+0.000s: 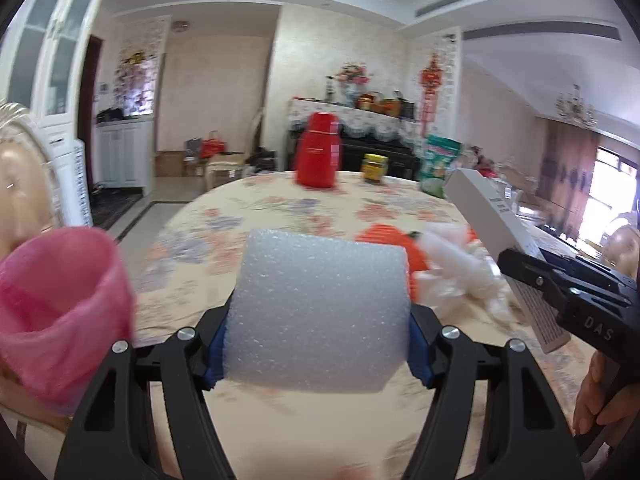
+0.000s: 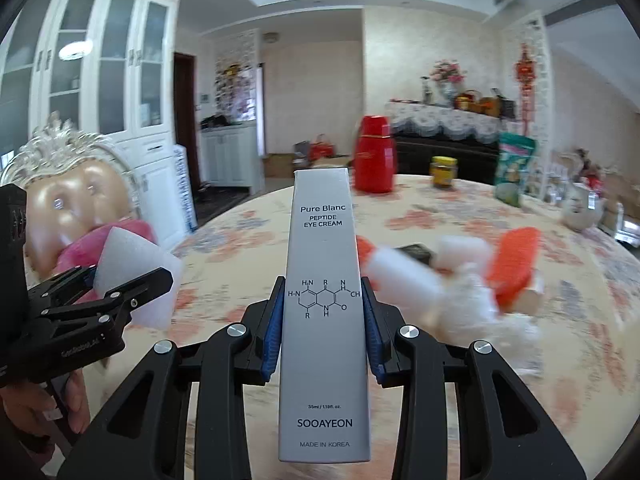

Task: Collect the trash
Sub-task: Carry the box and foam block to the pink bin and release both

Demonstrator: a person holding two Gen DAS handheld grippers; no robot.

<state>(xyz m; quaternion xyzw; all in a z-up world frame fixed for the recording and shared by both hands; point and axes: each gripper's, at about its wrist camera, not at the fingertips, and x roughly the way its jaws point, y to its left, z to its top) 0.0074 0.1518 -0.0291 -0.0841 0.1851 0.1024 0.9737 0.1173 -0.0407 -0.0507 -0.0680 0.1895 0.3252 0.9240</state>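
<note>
My left gripper (image 1: 318, 344) is shut on a white foam block (image 1: 320, 312) and holds it above the round table (image 1: 280, 208); it also shows in the right wrist view (image 2: 132, 276). My right gripper (image 2: 322, 332) is shut on a tall grey eye cream box (image 2: 323, 320), seen too in the left wrist view (image 1: 492, 220). A bin lined with a pink bag (image 1: 60, 312) stands at the table's left edge. More trash lies on the table: white foam pieces (image 2: 404, 276) and orange pieces (image 2: 514, 264).
A red thermos (image 1: 320, 152), a yellow-lidded jar (image 1: 375, 168) and a green packet (image 1: 438, 164) stand at the table's far side. An ornate chair (image 2: 68, 200) stands left of the table. A white teapot (image 2: 580, 208) sits at the right.
</note>
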